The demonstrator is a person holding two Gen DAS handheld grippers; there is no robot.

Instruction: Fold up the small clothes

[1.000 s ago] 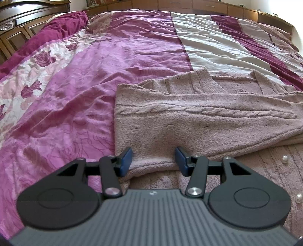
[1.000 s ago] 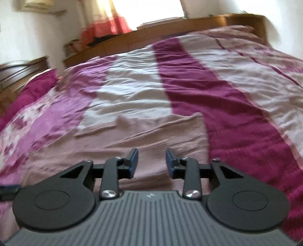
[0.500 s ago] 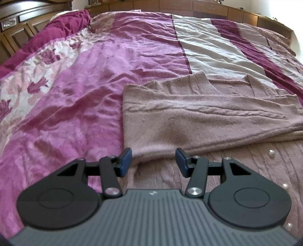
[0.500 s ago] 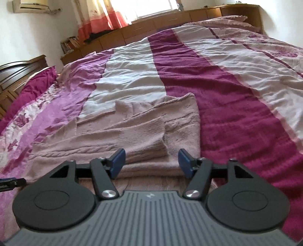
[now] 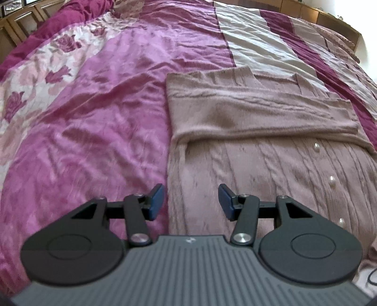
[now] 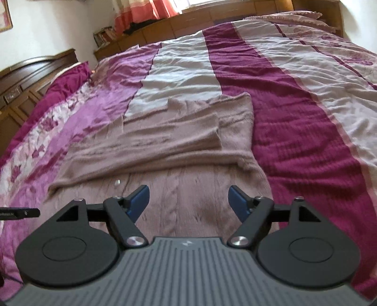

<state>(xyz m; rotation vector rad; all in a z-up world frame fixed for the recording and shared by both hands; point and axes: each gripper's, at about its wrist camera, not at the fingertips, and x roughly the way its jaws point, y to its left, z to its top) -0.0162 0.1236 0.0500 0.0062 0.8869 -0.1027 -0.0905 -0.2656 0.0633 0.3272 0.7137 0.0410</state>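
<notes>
A dusty-pink cable-knit cardigan (image 5: 259, 122) with pearl buttons (image 5: 316, 147) lies flat on the bed, both sleeves folded across its upper half. My left gripper (image 5: 190, 202) hovers open over the cardigan's near left edge, nothing between its blue pads. In the right wrist view the same cardigan (image 6: 179, 150) spreads ahead, a sleeve cuff (image 6: 212, 136) lying on top. My right gripper (image 6: 189, 203) hangs above the lower body of the knit near its right edge; its jaws are opening wide and hold nothing.
The bedspread (image 5: 94, 106) has magenta, floral, cream and maroon stripes (image 6: 294, 131). A wooden headboard (image 6: 30, 77) stands at the left, low wooden cabinets (image 6: 212, 21) along the far side. The left gripper's tip (image 6: 18, 213) pokes in at the right view's left edge.
Both grippers have drawn back toward the cardigan's near hem, away from the folded sleeves. The right jaws have spread from narrow to wide; the left jaws kept their gap.
</notes>
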